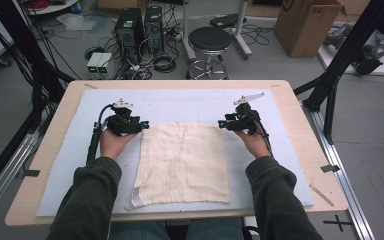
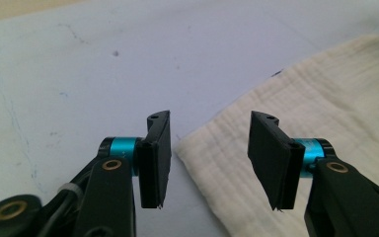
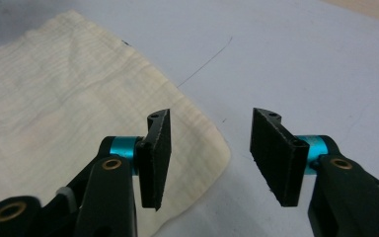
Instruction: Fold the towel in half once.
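A cream cloth lies flat on a pale blue mat, with a white label at its near left corner. My left gripper is at the cloth's far left corner and my right gripper at its far right corner, both low over the mat. In the left gripper view the black jaws of the left gripper stand apart, and the corner of the cloth lies between them untouched. In the right gripper view the right gripper likewise straddles a corner of the cloth with its jaws apart.
The mat covers most of a wooden table. Black frame posts rise at both sides of the table. On the floor beyond stand a round stool, computer towers with cables, and a cardboard box.
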A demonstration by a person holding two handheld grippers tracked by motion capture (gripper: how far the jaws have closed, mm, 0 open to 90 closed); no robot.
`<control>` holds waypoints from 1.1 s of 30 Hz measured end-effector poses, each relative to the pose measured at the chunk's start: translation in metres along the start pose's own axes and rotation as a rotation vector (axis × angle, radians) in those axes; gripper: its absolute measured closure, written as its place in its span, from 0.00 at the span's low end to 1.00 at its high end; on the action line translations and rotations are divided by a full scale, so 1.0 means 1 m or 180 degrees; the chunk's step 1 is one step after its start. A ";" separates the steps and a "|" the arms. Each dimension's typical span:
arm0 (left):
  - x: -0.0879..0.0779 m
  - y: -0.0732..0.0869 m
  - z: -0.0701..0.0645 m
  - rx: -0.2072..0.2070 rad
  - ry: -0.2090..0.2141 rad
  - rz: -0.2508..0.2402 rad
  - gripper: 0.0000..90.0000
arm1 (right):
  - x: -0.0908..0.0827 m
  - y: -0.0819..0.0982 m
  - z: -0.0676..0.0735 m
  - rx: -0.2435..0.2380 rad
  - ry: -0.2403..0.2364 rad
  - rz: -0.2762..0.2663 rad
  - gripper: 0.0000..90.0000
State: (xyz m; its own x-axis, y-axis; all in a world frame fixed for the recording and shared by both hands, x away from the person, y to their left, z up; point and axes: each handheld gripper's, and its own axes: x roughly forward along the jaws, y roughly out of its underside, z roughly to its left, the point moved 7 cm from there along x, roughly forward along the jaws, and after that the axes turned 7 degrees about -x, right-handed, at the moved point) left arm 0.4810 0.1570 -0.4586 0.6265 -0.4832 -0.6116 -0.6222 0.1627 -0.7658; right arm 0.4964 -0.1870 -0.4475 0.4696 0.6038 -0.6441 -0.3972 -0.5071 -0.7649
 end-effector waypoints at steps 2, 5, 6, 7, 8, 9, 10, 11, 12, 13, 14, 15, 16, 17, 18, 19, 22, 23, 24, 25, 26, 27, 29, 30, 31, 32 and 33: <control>0.006 0.003 0.003 -0.0008 -0.0030 0.0049 0.59 | 0.007 0.003 -0.001 0.0005 0.0009 0.0053 0.59; 0.012 0.006 0.006 0.0001 -0.0109 0.0055 0.61 | 0.015 0.009 -0.005 0.0101 0.0003 0.0154 0.60; 0.013 0.007 0.006 -0.0034 -0.0101 0.0060 0.62 | 0.018 0.011 -0.007 0.0153 -0.0012 0.0159 0.61; 0.015 0.007 0.006 -0.0052 -0.0092 0.0055 0.62 | 0.020 0.013 -0.008 0.0182 -0.0029 0.0175 0.62; 0.017 0.008 0.006 -0.0042 -0.0084 0.0069 0.64 | 0.021 0.014 -0.008 0.0190 -0.0030 0.0192 0.65; 0.018 0.009 0.005 -0.0042 -0.0078 0.0082 0.66 | 0.023 0.015 -0.008 0.0199 -0.0045 0.0203 0.67; 0.020 0.010 0.005 -0.0040 -0.0093 0.0100 0.67 | 0.024 0.016 -0.009 0.0197 -0.0042 0.0218 0.69; 0.022 0.011 0.006 -0.0046 -0.0098 0.0134 0.67 | 0.025 0.017 -0.009 0.0184 -0.0041 0.0244 0.70; 0.023 0.013 0.006 -0.0063 -0.0088 0.0172 0.68 | 0.026 0.017 -0.009 0.0190 -0.0039 0.0274 0.70; 0.025 0.015 0.006 -0.0043 -0.0095 0.0220 0.69 | 0.028 0.018 -0.008 0.0196 -0.0053 0.0293 0.70; 0.025 0.015 0.006 -0.0024 -0.0108 0.0210 0.69 | 0.029 0.019 -0.008 0.0170 -0.0045 0.0325 0.71; 0.026 0.014 0.006 -0.0046 -0.0129 0.0190 0.71 | 0.030 0.021 -0.008 0.0169 -0.0053 0.0373 0.72; 0.026 0.015 0.006 -0.0036 -0.0142 0.0201 0.72 | 0.032 0.023 -0.008 0.0166 -0.0047 0.0416 0.73; 0.025 0.015 0.006 -0.0013 -0.0171 0.0206 0.74 | 0.033 0.023 -0.008 0.0157 -0.0036 0.0418 0.75; 0.025 0.015 0.006 0.0005 -0.0190 0.0207 0.76 | 0.033 0.023 -0.008 0.0156 -0.0025 0.0406 0.79; 0.025 0.015 0.005 0.0028 -0.0213 0.0199 0.78 | 0.034 0.022 -0.007 0.0180 -0.0074 0.0401 0.83; 0.026 0.015 0.002 0.0004 -0.0199 0.0195 0.89 | 0.036 0.022 -0.006 0.0215 -0.0090 0.0385 0.92; 0.027 0.015 0.001 0.0009 -0.0195 0.0198 0.93 | 0.036 0.022 -0.006 0.0228 -0.0111 0.0363 0.94; 0.027 0.015 0.001 0.0000 -0.0200 0.0194 0.95 | 0.036 0.022 -0.006 0.0250 -0.0130 0.0353 0.95; 0.027 0.014 0.001 -0.0002 -0.0191 0.0187 0.96 | 0.036 0.022 -0.006 0.0278 -0.0132 0.0356 0.95; 0.027 0.014 0.002 -0.0026 -0.0185 0.0186 0.96 | 0.036 0.022 -0.006 0.0262 -0.0128 0.0356 0.95; 0.026 0.014 0.002 -0.0039 -0.0171 0.0184 0.96 | 0.035 0.021 -0.007 0.0227 -0.0107 0.0362 0.96; 0.025 0.013 0.004 -0.0019 -0.0148 0.0183 0.97 | 0.033 0.019 -0.008 0.0221 -0.0100 0.0327 0.96; 0.023 0.012 0.005 -0.0025 -0.0132 0.0173 0.97 | 0.031 0.017 -0.008 0.0230 -0.0098 0.0302 0.96; 0.022 0.011 0.005 -0.0050 -0.0131 0.0138 0.97 | 0.029 0.014 -0.009 0.0236 -0.0102 0.0273 0.96; 0.020 0.009 0.006 -0.0064 -0.0117 0.0103 0.97 | 0.028 0.011 -0.009 0.0225 -0.0094 0.0244 0.96; 0.018 0.007 0.006 -0.0083 -0.0107 0.0062 0.97 | 0.026 0.007 -0.009 0.0215 -0.0081 0.0216 0.96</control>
State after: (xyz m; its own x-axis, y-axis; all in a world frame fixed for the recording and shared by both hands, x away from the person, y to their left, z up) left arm 0.4905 0.1547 -0.4764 0.6292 -0.4510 -0.6330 -0.6461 0.1493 -0.7485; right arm 0.5129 -0.1803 -0.4697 0.4200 0.5854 -0.6934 -0.4800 -0.5052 -0.7172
